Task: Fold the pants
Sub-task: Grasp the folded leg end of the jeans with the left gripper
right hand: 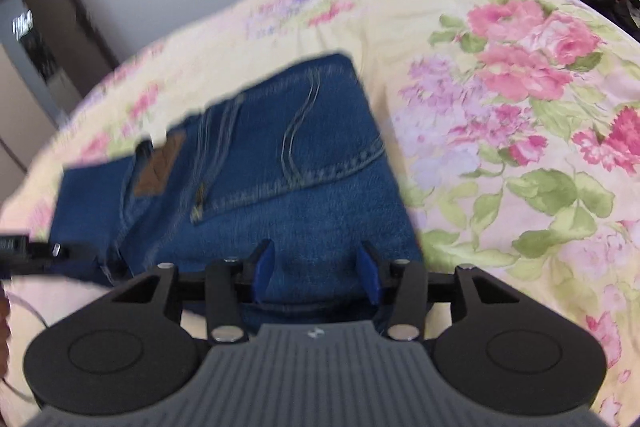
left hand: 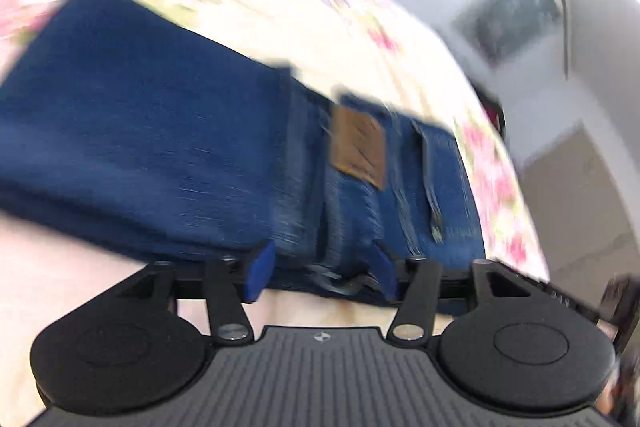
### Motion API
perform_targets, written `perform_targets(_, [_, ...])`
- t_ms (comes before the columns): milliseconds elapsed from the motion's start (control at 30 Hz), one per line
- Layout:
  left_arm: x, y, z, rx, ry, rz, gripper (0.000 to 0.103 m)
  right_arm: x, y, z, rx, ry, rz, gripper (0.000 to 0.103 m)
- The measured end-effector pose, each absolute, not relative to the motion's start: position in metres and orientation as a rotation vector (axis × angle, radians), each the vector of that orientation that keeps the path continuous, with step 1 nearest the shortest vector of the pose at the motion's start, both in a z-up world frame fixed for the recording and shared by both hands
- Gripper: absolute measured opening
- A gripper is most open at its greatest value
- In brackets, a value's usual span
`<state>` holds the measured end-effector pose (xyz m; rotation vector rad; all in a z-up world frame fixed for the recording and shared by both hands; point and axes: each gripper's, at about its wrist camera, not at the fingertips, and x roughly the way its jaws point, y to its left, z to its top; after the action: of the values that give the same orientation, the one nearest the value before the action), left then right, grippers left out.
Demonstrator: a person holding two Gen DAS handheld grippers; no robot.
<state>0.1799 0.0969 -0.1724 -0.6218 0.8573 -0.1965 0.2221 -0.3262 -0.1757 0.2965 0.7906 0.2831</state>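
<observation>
Denim pants (right hand: 256, 163) on floral bedspread (right hand: 520, 115).

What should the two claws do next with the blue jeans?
Probably close both on the near edge and fold it away: the left claw and right claw are open, astride the jeans' edge on the bedspread.
</observation>
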Motion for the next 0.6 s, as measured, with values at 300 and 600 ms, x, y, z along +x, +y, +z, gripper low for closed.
perform_targets(300, [0.129,0.208,-0.191,-0.951,0.736,0.074,0.078,0.207,-0.252,-0.156,0.091,0.669,0.49,0.043])
perform_targets(600, [0.116,0.235,-0.197,-0.935,0.694,0.223,0.078,0.214,-0.136,-0.155,-0.094,0.684,0.557,0.043])
